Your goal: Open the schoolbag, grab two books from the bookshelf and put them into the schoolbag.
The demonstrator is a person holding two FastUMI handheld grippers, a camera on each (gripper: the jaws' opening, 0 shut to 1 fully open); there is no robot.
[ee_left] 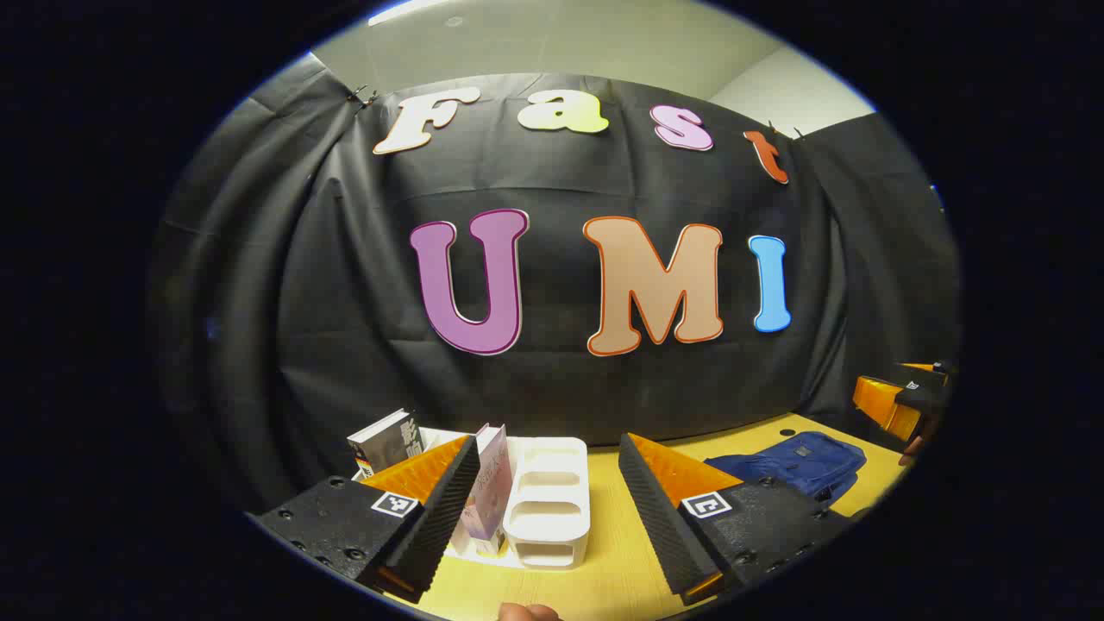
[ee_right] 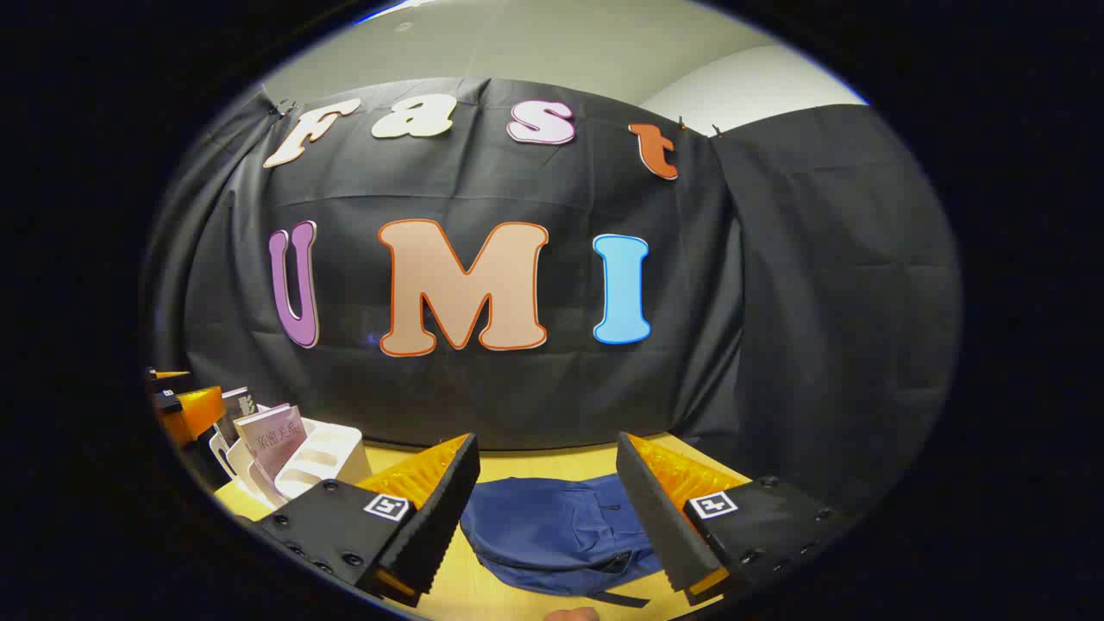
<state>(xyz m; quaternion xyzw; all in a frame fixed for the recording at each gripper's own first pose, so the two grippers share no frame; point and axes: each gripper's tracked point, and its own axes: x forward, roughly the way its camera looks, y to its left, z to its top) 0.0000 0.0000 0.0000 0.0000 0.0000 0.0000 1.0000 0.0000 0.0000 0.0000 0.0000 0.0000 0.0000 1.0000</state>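
Both claws gape wide and empty. The right claw [ee_right: 545, 509] faces the closed, flat blue fabric schoolbag [ee_right: 552, 530] at lower centre on the yellow bench [ee_right: 552, 461]; pinching its zipper pull firmly looks best. Left claw [ee_left: 548, 500] faces the white plastic bookshelf [ee_left: 548, 509], two books [ee_left: 490, 487] upright.

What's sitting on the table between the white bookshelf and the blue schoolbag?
Nothing: in the right gripper view, bare yellow table runs between the white bookshelf and the blue schoolbag, partly hidden by the right tongs.
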